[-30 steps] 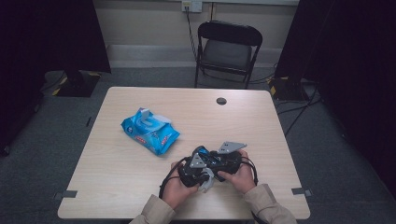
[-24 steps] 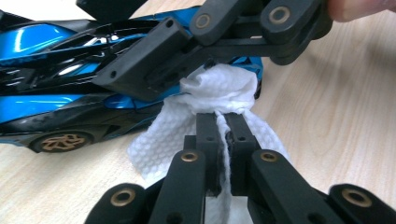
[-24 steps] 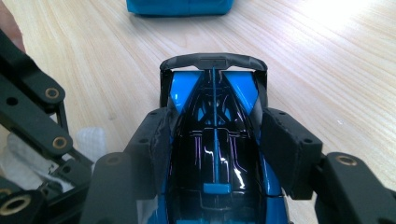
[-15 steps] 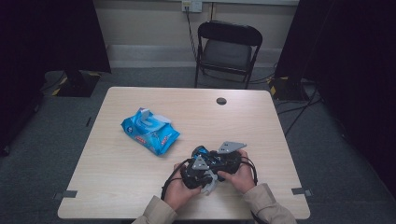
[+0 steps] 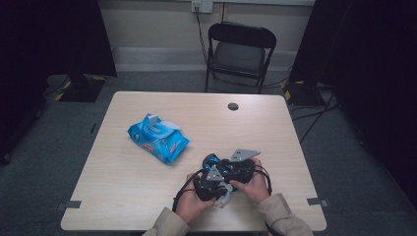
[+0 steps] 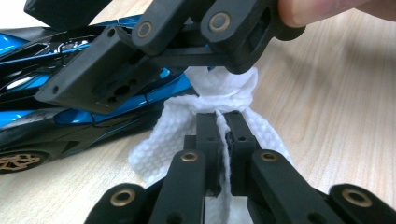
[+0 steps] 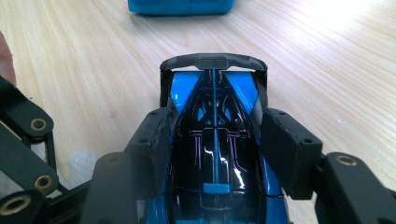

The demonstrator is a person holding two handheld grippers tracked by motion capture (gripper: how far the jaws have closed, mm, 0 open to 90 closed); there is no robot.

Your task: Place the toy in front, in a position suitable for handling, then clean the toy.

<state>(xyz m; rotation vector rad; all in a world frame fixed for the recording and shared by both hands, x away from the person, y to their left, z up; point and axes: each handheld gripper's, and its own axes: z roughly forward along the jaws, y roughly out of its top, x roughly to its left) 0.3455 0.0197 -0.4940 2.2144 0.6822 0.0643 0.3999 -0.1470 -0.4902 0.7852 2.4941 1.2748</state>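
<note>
A blue and black toy car (image 7: 215, 154) sits between the pads (image 7: 285, 144) of my right gripper (image 7: 215, 135), which is shut on its sides, tail wing pointing away. My left gripper (image 6: 224, 123) is shut on a bunched white wipe (image 6: 168, 135) that presses against the car's flank (image 6: 70, 107), just under the right gripper's jaw. In the high view both grippers meet near the table's front edge, the left gripper (image 5: 211, 184) beside the right gripper (image 5: 238, 169), with the wipe (image 5: 224, 199) hanging below them.
A blue pack of wipes (image 5: 158, 137) lies left of centre on the wooden table (image 5: 275, 128), its flap raised. A small black round cap (image 5: 233, 106) sits near the far edge. A black folding chair (image 5: 240, 54) stands beyond the table.
</note>
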